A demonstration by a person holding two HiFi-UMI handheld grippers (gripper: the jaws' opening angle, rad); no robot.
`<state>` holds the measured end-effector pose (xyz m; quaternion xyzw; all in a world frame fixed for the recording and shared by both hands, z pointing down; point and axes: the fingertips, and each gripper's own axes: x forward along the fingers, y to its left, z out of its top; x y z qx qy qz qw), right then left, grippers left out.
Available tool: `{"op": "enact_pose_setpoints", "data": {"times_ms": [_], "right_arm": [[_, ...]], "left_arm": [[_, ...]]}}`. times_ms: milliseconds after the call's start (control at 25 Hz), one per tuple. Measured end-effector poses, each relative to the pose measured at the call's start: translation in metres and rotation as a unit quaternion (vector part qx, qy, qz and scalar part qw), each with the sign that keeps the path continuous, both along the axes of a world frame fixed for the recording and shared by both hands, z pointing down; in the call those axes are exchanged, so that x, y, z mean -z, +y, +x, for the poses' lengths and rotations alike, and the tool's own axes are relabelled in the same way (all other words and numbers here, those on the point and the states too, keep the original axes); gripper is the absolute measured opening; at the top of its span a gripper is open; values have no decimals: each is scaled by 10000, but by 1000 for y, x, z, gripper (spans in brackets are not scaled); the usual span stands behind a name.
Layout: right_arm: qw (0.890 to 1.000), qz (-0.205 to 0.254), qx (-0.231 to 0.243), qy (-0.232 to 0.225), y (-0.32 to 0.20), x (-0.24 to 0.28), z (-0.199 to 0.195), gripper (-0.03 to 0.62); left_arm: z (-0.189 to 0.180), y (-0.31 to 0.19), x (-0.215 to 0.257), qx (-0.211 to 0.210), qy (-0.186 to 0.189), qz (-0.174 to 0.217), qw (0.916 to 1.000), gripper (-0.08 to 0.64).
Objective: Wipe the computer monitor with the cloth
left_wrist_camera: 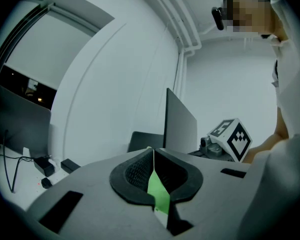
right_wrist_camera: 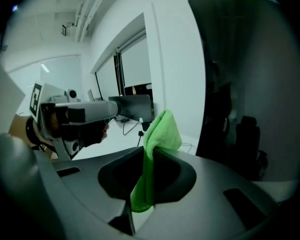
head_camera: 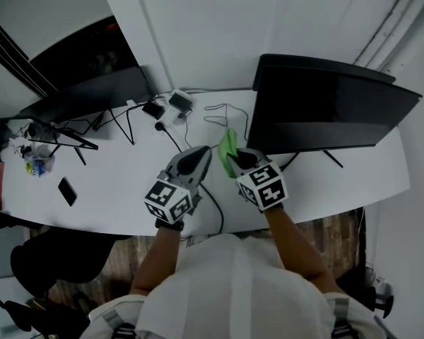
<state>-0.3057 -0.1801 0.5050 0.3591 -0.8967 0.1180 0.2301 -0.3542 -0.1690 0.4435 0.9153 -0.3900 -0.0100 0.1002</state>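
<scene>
— Where is the cloth [head_camera: 228, 143] sitting?
— The right gripper [head_camera: 233, 159] is pinching it over the tabletop [head_camera: 120, 182], near the monitor [head_camera: 325, 115].
— And the left gripper [head_camera: 198, 158]?
— Its jaws are pressing together.

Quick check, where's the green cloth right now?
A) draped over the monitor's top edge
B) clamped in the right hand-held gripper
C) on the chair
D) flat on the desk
B: the green cloth sticks up from between the shut jaws of the right hand-held gripper.
</scene>
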Motion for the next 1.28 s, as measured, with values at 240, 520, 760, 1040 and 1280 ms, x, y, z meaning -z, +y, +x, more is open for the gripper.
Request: {"op": "enact_pose_setpoints", "data": {"times_ms": [240, 520, 760, 1040, 1280], "right_arm": [[9955, 818, 295, -369, -9, 92, -11, 46], [9781, 1826, 689, -727, -14, 224, -4, 46], [9689, 2037, 730, -1198, -33, 308, 20, 46], [9795, 1366, 652, -1333, -63, 317, 54, 46], [9877, 739, 546, -1266, -84, 299, 83, 46]], "left_arm": [[-12, -17, 59, 168, 148, 419, 9989, 18], [-17, -20, 111, 214, 168, 799, 9964, 18], [-7, -30, 153, 134, 220, 918, 9954, 18], [24, -42, 210, -246, 55, 1389, 9900, 18], [60, -60, 240, -503, -228, 1741, 9832, 20]]}}
